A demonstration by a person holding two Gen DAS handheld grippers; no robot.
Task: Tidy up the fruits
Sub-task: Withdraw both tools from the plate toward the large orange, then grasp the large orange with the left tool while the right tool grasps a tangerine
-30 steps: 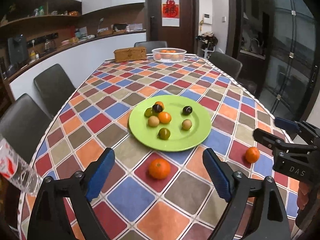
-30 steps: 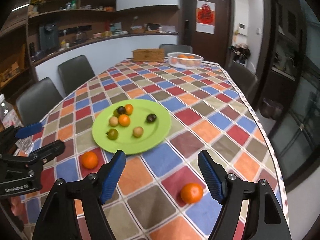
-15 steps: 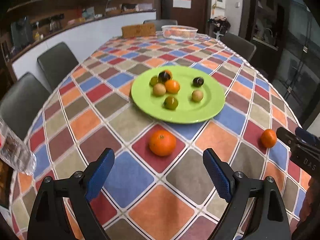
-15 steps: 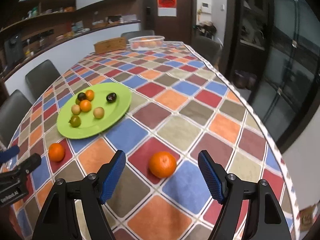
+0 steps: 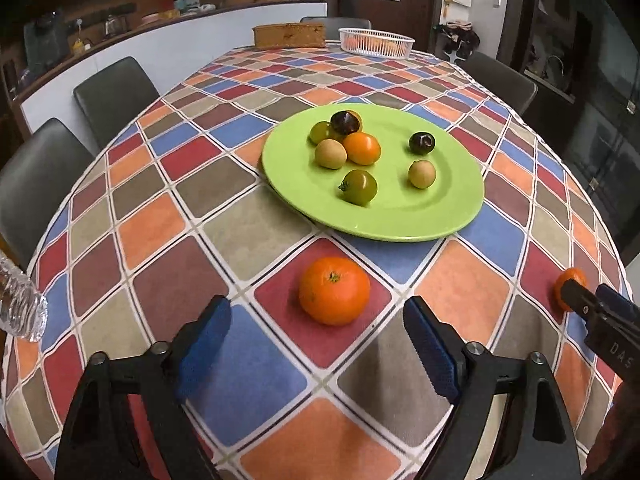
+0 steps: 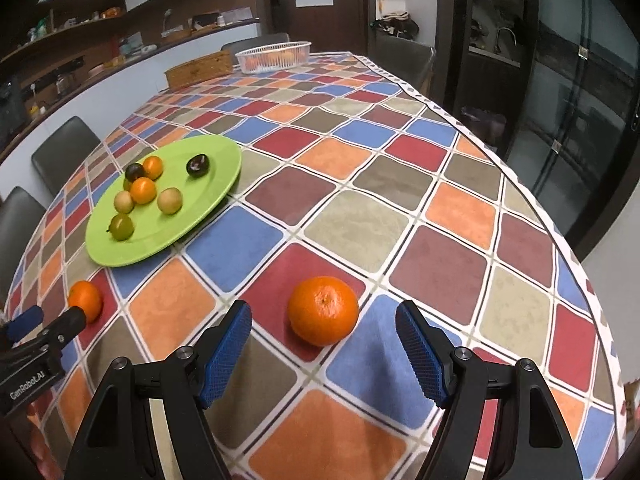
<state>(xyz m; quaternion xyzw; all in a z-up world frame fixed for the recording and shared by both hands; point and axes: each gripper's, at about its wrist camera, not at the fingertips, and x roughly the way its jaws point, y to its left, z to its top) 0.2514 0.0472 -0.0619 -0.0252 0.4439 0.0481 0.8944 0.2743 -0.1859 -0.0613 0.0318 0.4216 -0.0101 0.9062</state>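
Note:
Two loose oranges lie on the checkered tablecloth near the front edge. My left gripper (image 5: pixel 316 344) is open, its blue pads just short of the left orange (image 5: pixel 334 290), which also shows in the right wrist view (image 6: pixel 85 300). My right gripper (image 6: pixel 323 354) is open, just short of the right orange (image 6: pixel 323 310), seen partly hidden in the left wrist view (image 5: pixel 568 286). A green plate (image 5: pixel 440 216) behind the oranges holds several small fruits; it also shows in the right wrist view (image 6: pixel 160 240).
A white basket (image 5: pixel 375 42) with oranges and a wooden box (image 5: pixel 289 36) stand at the table's far end. Dark chairs (image 5: pixel 114 98) line the left side. A plastic bottle (image 5: pixel 20 308) is at the left edge. The table's right edge (image 6: pixel 560 240) drops off nearby.
Both grippers have moved forward and down toward their oranges, which now lie close in front of the open pads. Nothing on the table has moved.

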